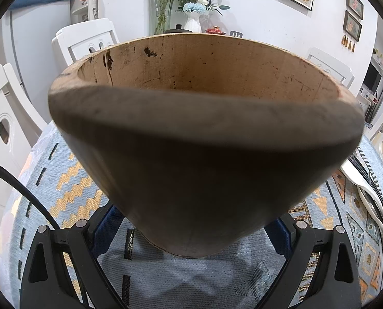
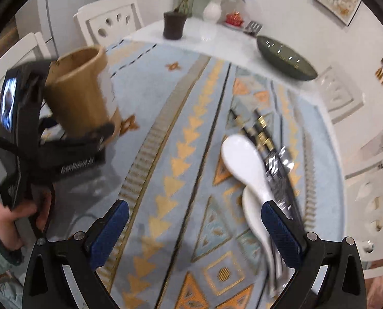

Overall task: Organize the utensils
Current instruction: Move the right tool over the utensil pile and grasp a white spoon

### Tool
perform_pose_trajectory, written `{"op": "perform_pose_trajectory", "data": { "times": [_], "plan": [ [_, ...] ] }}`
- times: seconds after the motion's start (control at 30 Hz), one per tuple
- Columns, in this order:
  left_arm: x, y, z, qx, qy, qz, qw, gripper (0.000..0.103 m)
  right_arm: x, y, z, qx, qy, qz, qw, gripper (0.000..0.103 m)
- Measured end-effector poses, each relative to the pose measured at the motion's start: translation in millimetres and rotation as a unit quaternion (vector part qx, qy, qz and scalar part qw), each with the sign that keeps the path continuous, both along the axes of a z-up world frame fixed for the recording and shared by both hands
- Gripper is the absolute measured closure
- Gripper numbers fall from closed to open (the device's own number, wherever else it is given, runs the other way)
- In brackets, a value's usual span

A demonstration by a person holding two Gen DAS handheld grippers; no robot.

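A bamboo utensil holder [image 1: 204, 134] fills the left wrist view, its mouth facing away and nothing inside that shows. My left gripper [image 1: 194, 231] is shut on its lower body, blue pads [image 1: 109, 221] pressed to either side. In the right wrist view the same holder [image 2: 80, 90] leans at the left in the left gripper [image 2: 88, 126], which a hand [image 2: 24, 213] grips. My right gripper [image 2: 194, 208] hangs open over the patterned cloth. Two white spoons [image 2: 243, 159], black chopsticks [image 2: 258, 131] and metal cutlery [image 2: 279, 172] lie by its right finger.
A dark glass bowl [image 2: 286, 61] sits at the far right of the table. A dark plant pot [image 2: 174, 24], a white vase [image 2: 212, 10] and a red pot [image 2: 233, 18] stand at the far edge. White chairs [image 2: 109, 18] ring the table.
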State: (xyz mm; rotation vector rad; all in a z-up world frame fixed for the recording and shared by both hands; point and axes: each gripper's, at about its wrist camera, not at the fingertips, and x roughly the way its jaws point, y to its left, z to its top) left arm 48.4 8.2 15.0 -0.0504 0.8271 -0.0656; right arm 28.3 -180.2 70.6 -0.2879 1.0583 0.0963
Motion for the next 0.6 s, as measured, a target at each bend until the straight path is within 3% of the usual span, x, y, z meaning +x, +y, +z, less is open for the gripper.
{"op": "perform_pose_trajectory", "data": {
  "times": [0.23,0.6],
  "plan": [
    [0.1,-0.1,0.1,0.0,0.0,0.0,1.0,0.006,13.0,-22.7,10.0,0.014,-0.017,-0.039,0.999,0.0],
    [0.1,-0.1,0.1,0.001,0.001,0.0,1.0,0.006,19.1,-59.3,4.9,0.058,0.007,-0.099,0.993,0.0]
  ]
}}
